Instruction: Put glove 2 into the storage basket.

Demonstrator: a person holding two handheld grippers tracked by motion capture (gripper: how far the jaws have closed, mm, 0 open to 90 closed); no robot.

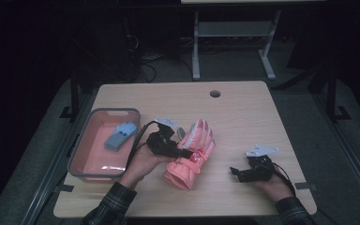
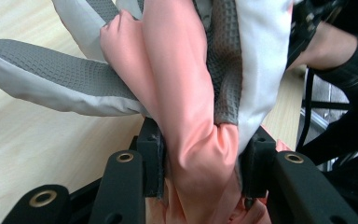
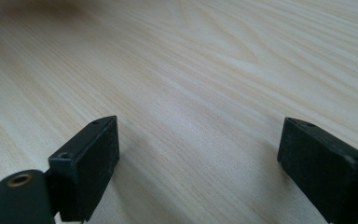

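Note:
A salmon-pink winter glove (image 1: 193,157) with white and grey fingers lies near the middle of the wooden table (image 1: 243,117), its fingers pointing away from the person. My left gripper (image 1: 183,152) comes in from the glove's left side and is shut on it. In the left gripper view the jaws pinch a fold of the pink glove (image 2: 186,93) fabric, with my left gripper (image 2: 203,154) lifting it slightly off the wood. My right gripper (image 1: 236,172) rests low at the table's front right, away from the glove. In its own view my right gripper (image 3: 198,154) stands wide open over bare wood.
A pink tray with a grey rim (image 1: 115,111) sits at the table's left and holds a blue-grey object (image 1: 120,136). A round cable hole (image 1: 215,93) is near the far edge. A metal table frame (image 1: 234,28) stands on the floor beyond.

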